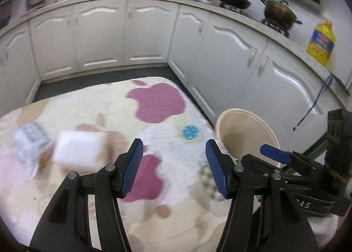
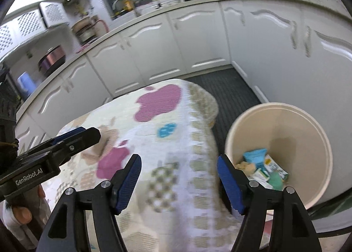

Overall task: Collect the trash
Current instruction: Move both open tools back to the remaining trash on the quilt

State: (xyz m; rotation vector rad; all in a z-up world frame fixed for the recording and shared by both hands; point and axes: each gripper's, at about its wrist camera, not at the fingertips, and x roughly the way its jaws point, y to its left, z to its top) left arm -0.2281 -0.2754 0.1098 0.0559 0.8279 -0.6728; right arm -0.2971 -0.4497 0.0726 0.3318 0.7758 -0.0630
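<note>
White kitchen cabinets (image 1: 99, 38) behind patterned tablecloth (image 1: 88, 102). Both grippers, left (image 1: 173, 168) and right (image 2: 179, 182), spread apart, empty. Beige bin (image 2: 279, 111) holds wrappers (image 2: 261, 166); white block (image 1: 80, 153) on cloth.

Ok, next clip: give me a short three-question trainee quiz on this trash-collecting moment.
1. True or false: the left gripper holds a piece of trash.
2. Where does the beige bin stand? A) on the table B) on the floor beside the table C) on the counter
3. Fill in: the white block lies on the patterned ______.

Key: 1 false, its jaws are open with nothing between them. 2 B. 3 tablecloth. The bin already holds several wrappers.
</note>
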